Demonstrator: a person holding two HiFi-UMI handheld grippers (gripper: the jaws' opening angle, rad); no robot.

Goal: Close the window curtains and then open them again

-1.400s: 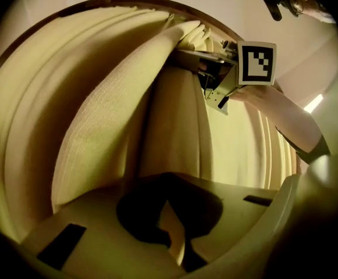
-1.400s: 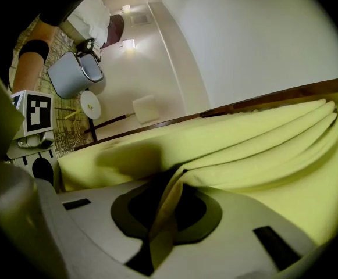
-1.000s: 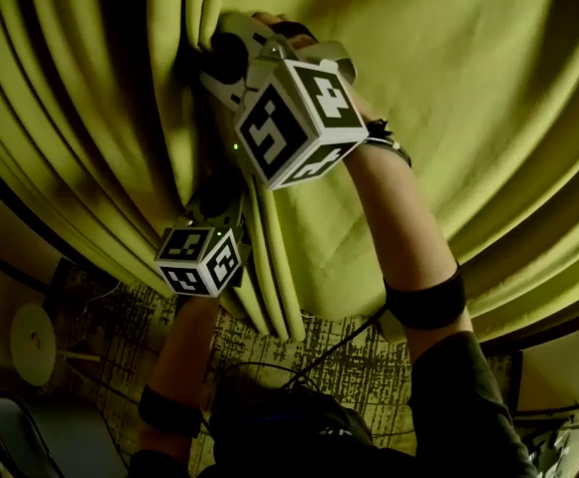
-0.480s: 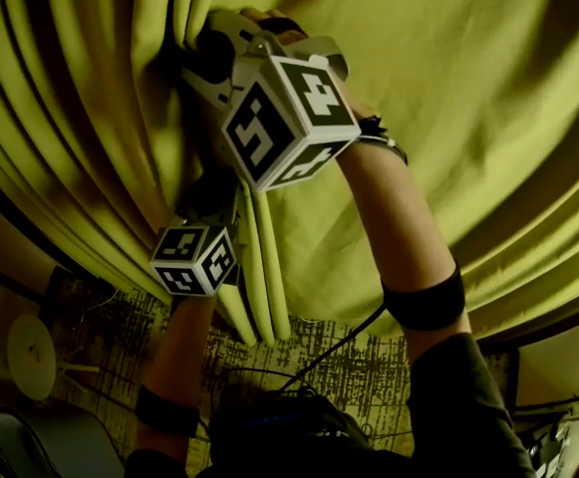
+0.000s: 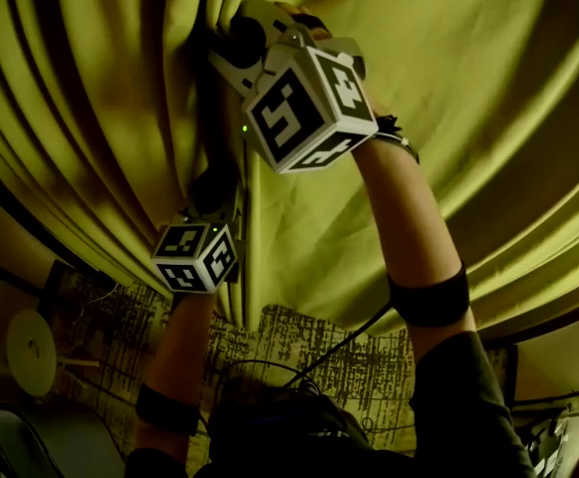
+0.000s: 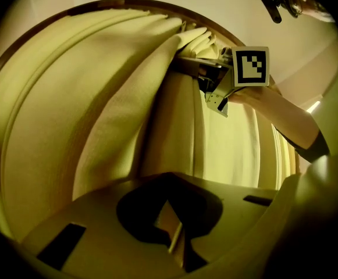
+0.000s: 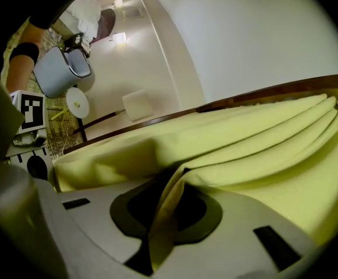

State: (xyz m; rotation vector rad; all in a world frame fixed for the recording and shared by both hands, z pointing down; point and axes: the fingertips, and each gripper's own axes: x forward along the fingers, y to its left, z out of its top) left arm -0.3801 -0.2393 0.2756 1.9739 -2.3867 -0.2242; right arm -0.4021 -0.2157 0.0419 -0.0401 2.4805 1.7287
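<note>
Patterned rug [image 5: 299, 339] w/ black cable [image 5: 347, 337] across it; round white side table [image 5: 32, 352] at left edge.

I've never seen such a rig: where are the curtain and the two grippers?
curtain [image 5: 498, 78], head view, bare fold at right.
left gripper [image 6: 169, 196], left gripper view, between its fingertips.
right gripper [image 7: 170, 193], right gripper view, between its fingertips.

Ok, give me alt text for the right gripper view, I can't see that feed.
The right gripper pinches a fold of the yellow-green curtain, its jaws having just opened slightly; the cloth fills the lower right. Above run a dark curtain rail and a white wall, with a grey chair and a small round table at far left.
</note>
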